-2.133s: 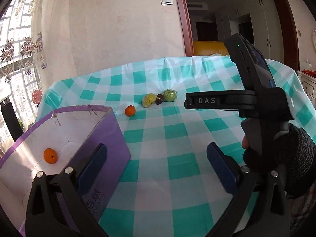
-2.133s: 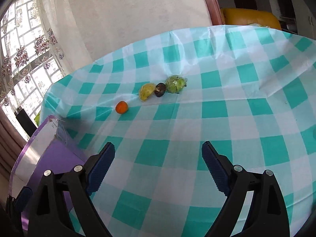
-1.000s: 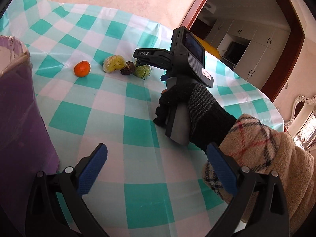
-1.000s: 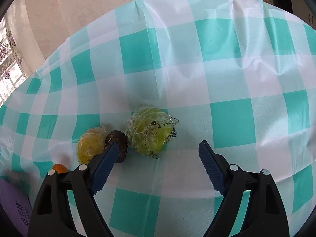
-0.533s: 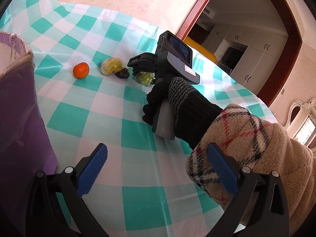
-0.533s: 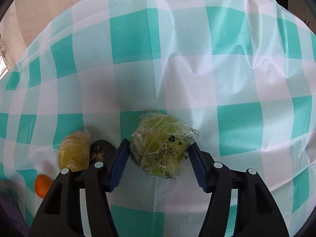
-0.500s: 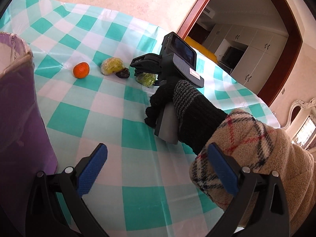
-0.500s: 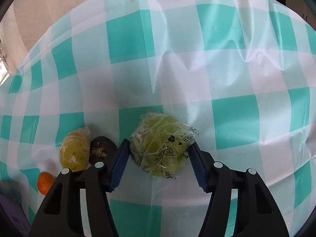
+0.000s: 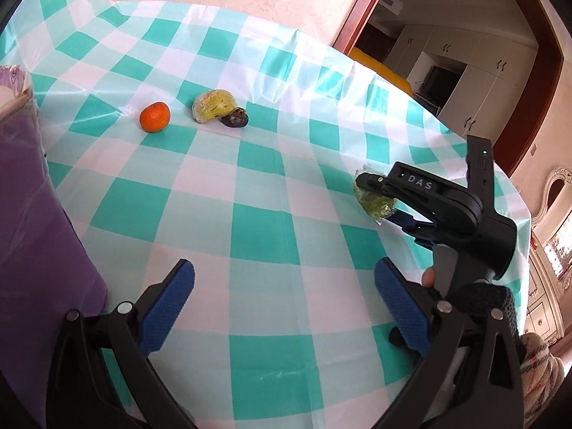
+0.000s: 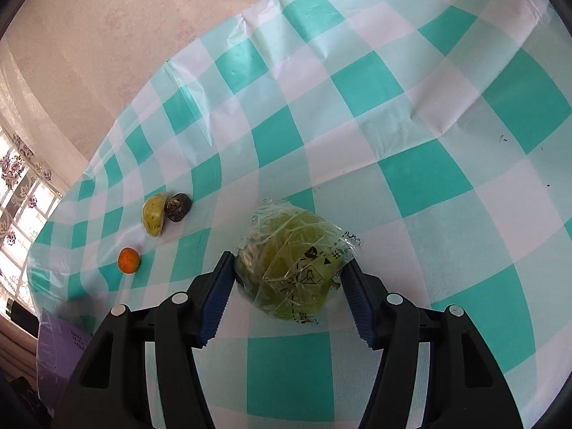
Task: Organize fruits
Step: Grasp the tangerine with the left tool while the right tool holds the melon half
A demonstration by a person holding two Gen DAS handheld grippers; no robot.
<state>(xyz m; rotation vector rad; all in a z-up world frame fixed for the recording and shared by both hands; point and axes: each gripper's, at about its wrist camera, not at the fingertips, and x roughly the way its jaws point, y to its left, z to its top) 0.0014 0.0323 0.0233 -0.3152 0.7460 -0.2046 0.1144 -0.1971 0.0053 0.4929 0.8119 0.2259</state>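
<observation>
My right gripper is shut on a green fruit wrapped in clear plastic and holds it above the checked tablecloth. In the left wrist view the right gripper holds that wrapped green fruit at the right. On the cloth lie an orange, a wrapped yellow fruit and a small dark fruit; they also show in the right wrist view: orange, yellow fruit, dark fruit. My left gripper is open and empty above the cloth.
A purple box stands at the left; its corner shows in the right wrist view. The table has a teal and white checked cloth. A doorway and cabinets lie behind; a window is at the left.
My right gripper has lifted the wrapped green fruit away from the yellow and dark fruits and carried it back toward the near right. My left gripper stays open.
</observation>
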